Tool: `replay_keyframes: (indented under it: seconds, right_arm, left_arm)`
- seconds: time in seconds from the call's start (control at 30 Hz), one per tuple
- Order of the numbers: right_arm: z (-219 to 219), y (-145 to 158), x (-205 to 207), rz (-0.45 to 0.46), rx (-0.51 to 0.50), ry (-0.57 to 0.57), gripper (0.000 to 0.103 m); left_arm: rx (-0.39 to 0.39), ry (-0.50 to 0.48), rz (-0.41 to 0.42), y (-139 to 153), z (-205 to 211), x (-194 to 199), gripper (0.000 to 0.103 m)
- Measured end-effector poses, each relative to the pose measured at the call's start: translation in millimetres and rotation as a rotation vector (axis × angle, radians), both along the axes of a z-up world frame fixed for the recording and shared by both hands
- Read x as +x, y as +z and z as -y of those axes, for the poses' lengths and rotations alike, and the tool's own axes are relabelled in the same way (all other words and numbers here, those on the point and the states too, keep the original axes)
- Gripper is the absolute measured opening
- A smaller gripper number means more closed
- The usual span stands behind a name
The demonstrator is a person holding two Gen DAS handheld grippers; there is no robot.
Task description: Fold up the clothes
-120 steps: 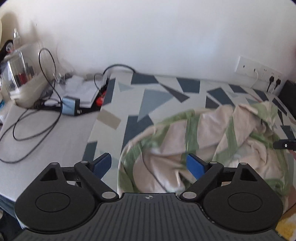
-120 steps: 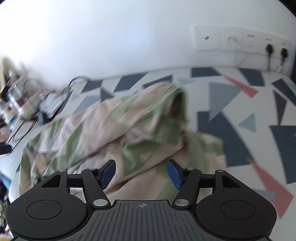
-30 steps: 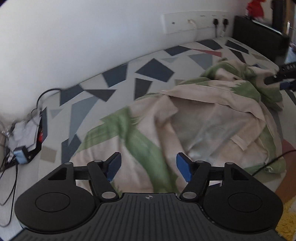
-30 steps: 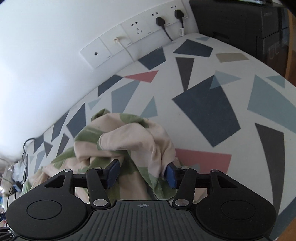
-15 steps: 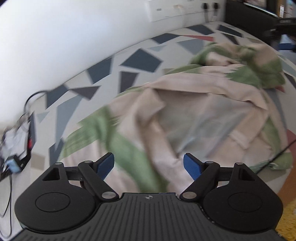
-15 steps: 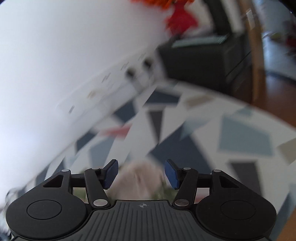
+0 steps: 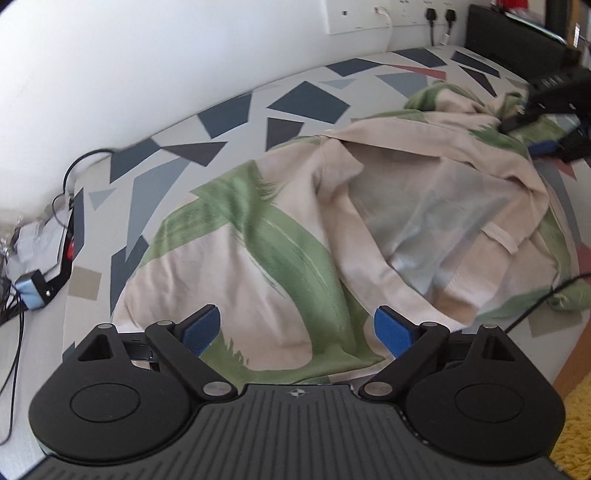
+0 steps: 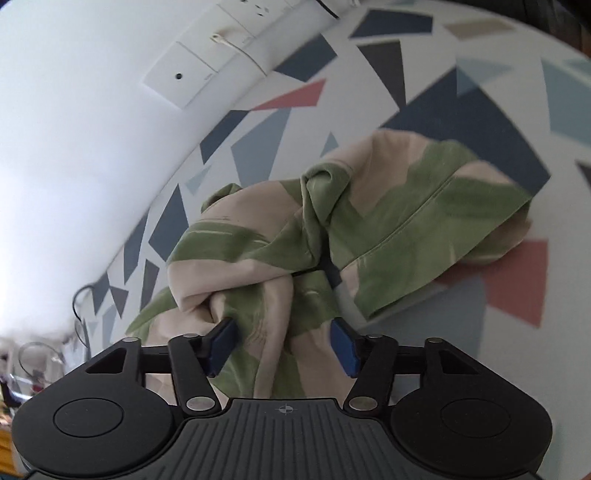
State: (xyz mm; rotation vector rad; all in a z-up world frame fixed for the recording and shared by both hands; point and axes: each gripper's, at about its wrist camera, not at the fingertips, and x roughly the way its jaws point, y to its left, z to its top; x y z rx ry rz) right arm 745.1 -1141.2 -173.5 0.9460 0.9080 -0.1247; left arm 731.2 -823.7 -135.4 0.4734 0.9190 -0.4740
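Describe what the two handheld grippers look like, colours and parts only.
Both match. The left gripper and right gripper each have a black ribbed body with a small crosshair mark, two round black discs, black linkage arms with silver pivot pins, and blue pads on the fingertips.

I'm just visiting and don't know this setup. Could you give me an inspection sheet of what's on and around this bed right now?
Surface: bed sheet, pale with dark geometric patches.
Job's things: one beige and green garment, crumpled, not yet folded.
Clutter: small blue box and papers at the left edge.
Grippers: left gripper over the garment's near edge, jaws opening, pads off the cloth; right gripper jaws closing around a bunched fold.
Cables: black cable by the wall; another across the garment's right edge.
Surroundings: white wall, socket panel, black furniture.
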Motion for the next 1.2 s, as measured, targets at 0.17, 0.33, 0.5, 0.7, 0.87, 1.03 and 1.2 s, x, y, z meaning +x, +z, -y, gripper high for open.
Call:
replay_keyframes:
  seconds: [0.17,0.33,0.5,0.7,0.87,1.03,1.2]
  right_arm:
    - [-5.1,25.9,20.2,0.04,-0.095,0.018,0.003]
    - [-1.5,57.9,51.5,0.088,-0.093,0.025,0.001]
    - [-6.9,61.1,67.7,-0.024,-0.139,0.054,0.047]
    - [-19.0,23.6,48.6,-0.165,-0.117,0.038,0.05]
    - [-29.1,13.8,37.9,-0.154,-0.067,0.051,0.017]
    - [-38.6,39.1,54.7,-0.055,-0.131,0.052,0.006]
    - [-68.1,86.4,121.6,0.05,-0.16,0.107,0.006]
  left_arm:
    - [0.031,-0.086,0.03,-10.0,7.4,-14.7,0.093]
    - [0.021,-0.202,0.003,-18.5,22.0,-25.5,0.093]
    - [0.076,-0.281,0.065,-37.3,33.8,-37.0,0.095]
    - [0.064,-0.318,0.127,-44.8,39.8,-38.5,0.088]
    - [-0.018,-0.367,0.055,-38.1,33.6,-31.0,0.014]
    - [-0.083,-0.398,0.006,-18.7,27.3,-30.7,0.01]
    - [-0.241,-0.387,-0.062,9.5,33.6,-18.7,0.009]
